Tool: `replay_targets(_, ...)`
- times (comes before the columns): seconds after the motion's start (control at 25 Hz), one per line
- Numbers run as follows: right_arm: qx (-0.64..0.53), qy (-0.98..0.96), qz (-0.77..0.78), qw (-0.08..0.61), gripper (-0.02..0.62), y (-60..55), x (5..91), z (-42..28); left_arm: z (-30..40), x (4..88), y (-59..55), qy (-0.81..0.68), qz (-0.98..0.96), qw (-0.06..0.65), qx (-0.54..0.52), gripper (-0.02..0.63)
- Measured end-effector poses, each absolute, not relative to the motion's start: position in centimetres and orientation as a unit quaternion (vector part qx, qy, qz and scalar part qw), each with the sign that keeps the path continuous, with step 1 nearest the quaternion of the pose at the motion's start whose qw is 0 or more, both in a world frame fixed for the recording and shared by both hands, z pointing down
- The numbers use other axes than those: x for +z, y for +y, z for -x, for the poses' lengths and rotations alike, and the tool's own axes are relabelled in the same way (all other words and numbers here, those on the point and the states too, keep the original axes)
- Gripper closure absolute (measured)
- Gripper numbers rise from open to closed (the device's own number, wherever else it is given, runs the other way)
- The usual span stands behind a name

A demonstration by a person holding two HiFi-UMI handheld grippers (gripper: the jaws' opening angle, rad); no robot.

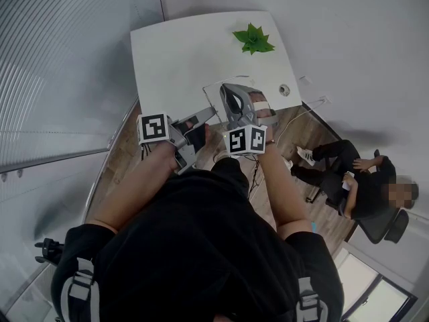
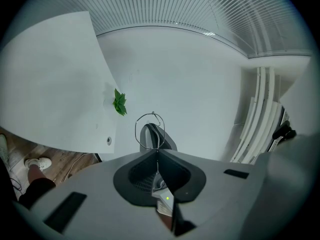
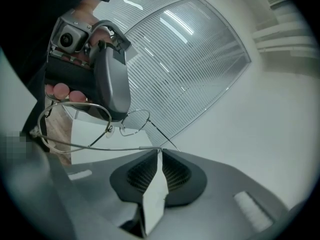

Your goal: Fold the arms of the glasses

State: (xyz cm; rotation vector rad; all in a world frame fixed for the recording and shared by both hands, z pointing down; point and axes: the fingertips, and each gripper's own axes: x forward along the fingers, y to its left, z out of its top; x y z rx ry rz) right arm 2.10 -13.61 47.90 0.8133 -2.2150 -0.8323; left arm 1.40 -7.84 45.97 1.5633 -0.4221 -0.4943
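Your left gripper (image 2: pixel 157 152) and right gripper (image 3: pixel 159 152) are pinched shut on the thin silver wire-framed glasses (image 3: pixel 134 123), arm tip (image 3: pixel 148 147) between the right fingers (image 3: pixel 173 172). Over-twist and it could bend or slip

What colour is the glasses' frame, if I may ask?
Silver wire; the glasses show best in the right gripper view.

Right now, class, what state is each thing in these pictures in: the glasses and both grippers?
glasses, held up between both grippers, at least one arm unfolded.
left gripper, shut on the glasses.
right gripper, shut on the tip of a glasses arm.
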Motion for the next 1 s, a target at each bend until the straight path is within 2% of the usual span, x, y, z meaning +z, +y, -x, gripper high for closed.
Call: replay_targets(1.0,-0.377,-0.846,-0.229,0.301,0.555,-11.6,47.8,0.3,-1.6,45.6,-7.3,-0.160,-0.705,0.659,-0.210,0.592)
